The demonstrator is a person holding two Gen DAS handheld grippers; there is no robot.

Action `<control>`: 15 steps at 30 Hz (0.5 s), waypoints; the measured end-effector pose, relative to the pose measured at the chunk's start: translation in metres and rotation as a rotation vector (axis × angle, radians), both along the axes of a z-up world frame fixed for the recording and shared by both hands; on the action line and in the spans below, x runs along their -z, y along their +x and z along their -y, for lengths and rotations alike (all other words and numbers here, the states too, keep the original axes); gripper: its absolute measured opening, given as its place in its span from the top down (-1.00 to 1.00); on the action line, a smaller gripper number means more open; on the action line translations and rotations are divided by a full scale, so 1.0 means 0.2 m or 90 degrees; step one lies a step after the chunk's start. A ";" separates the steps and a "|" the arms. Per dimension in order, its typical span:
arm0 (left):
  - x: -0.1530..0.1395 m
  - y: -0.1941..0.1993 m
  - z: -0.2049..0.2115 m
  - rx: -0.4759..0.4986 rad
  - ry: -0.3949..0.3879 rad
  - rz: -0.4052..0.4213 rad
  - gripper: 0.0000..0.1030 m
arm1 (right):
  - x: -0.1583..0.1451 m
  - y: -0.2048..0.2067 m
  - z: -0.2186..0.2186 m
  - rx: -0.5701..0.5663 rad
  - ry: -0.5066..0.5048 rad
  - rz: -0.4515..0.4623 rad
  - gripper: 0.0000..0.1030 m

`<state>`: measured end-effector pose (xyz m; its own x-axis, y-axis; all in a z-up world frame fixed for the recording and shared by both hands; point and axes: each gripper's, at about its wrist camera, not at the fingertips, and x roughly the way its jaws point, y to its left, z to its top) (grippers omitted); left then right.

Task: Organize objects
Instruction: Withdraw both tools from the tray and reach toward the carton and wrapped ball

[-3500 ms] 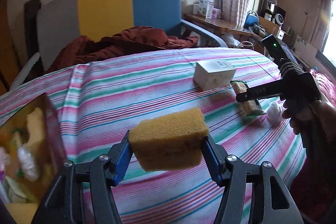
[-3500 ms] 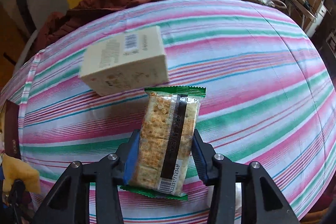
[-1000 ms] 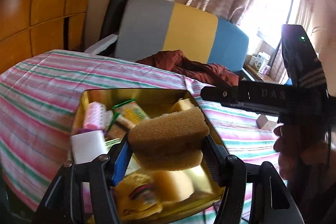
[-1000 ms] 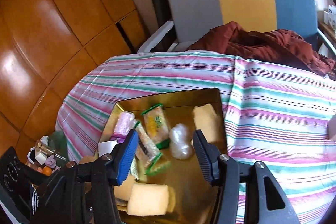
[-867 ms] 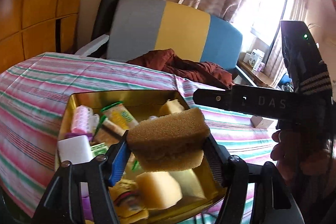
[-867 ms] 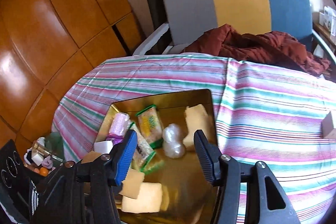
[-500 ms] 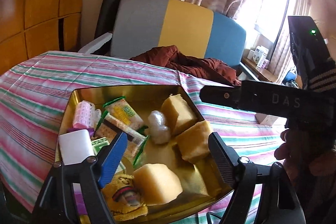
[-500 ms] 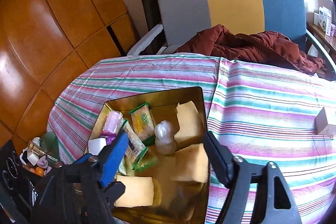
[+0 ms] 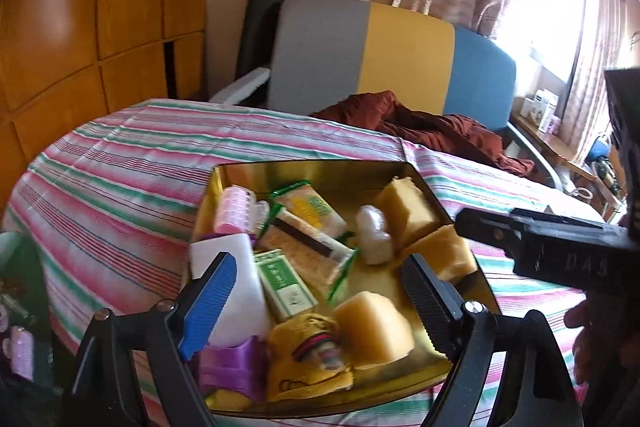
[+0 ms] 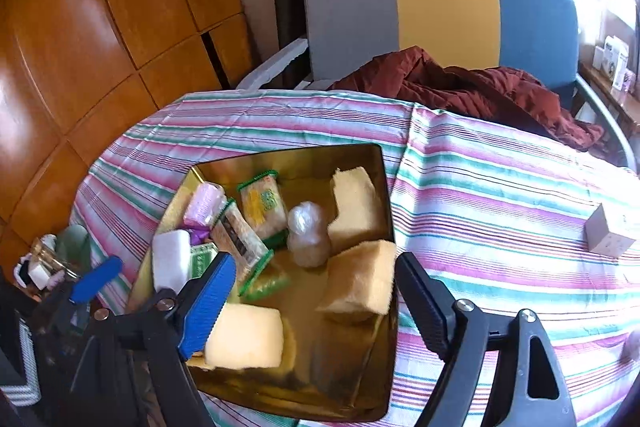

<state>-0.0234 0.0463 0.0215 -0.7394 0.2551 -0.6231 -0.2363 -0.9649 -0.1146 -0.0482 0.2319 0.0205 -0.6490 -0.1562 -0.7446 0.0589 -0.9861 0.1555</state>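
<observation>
A striped tablecloth [image 10: 500, 195] carries a gold tin [image 10: 386, 211] holding sponges [image 10: 360, 279] and snack packets [image 9: 304, 247]. Both the left gripper [image 9: 320, 299] and right gripper [image 10: 312, 291] hang above it, jaws just spread wide, released, gripping nothing.

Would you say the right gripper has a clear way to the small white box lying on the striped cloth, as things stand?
Probably yes. The right gripper is open and empty over the gold tin, and the white box lies alone on the striped cloth to its right, with nothing between them.
</observation>
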 end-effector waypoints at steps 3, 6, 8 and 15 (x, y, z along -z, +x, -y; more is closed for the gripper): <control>0.00 0.01 0.02 -0.007 -0.007 -0.005 -0.70 | 0.02 0.05 0.01 0.015 0.034 -0.008 -0.67; 0.01 0.02 0.04 -0.015 -0.008 -0.003 -0.72 | 0.05 0.09 0.03 0.028 0.070 -0.020 -0.70; 0.02 0.02 0.04 -0.017 -0.011 0.000 -0.72 | 0.07 0.12 0.04 0.033 0.087 -0.021 -0.70; 0.03 0.04 0.03 -0.016 -0.027 -0.006 -0.73 | 0.13 0.16 -0.01 0.049 0.095 -0.011 -0.70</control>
